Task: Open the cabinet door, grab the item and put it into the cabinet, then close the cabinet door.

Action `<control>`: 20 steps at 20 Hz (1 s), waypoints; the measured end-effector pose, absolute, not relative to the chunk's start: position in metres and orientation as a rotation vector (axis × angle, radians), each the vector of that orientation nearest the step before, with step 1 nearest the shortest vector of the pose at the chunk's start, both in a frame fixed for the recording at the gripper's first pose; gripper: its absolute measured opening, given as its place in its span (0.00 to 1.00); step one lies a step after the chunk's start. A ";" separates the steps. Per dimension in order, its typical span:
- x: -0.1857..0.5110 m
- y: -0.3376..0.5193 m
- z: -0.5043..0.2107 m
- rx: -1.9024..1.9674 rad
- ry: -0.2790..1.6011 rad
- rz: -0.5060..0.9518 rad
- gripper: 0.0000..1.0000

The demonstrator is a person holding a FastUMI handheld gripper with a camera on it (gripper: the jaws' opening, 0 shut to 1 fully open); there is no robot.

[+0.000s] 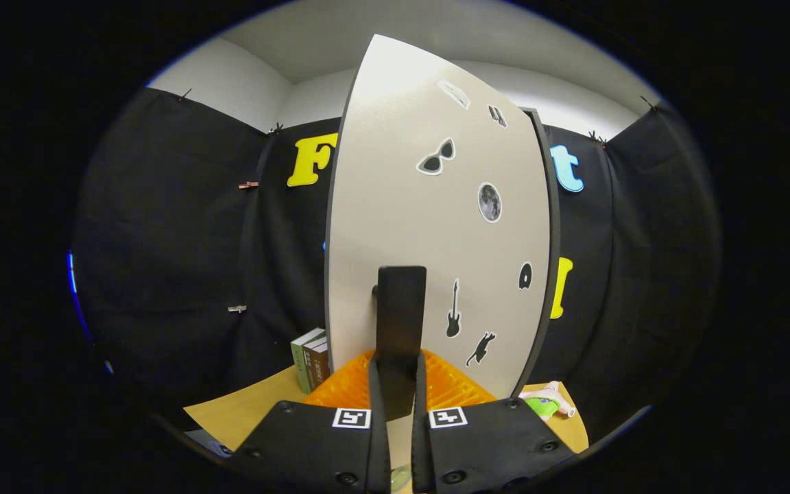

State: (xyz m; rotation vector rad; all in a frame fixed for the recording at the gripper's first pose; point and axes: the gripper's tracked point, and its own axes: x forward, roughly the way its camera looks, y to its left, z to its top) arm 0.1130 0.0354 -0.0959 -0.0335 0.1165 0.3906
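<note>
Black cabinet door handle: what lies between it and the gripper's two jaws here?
Nothing: in the gripper view the jaws of the gripper press directly on both sides of the black upright handle of the pale stickered cabinet door.

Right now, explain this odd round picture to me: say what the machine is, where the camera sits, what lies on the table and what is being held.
This is no robot arm. A person carries a two-finger gripper in a hand, and the camera rides on it, looking forward along its fingers. The lens bends everything round. The fingers are closed on the dark handle of a pale cabinet door decorated with stickers; both fingers press on its sides. The door stands just ahead, seen at an angle. On the wooden table lie some books beside the door, and a small green and white item on the other side. Black cloth forms the booth's wall behind.
</note>
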 end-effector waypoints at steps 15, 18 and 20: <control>0.103 -0.028 -0.093 -0.050 0.113 0.364 0.15; 0.103 -0.039 -0.093 -0.081 0.096 0.336 0.15; 0.105 -0.047 -0.093 -0.087 0.090 0.319 0.15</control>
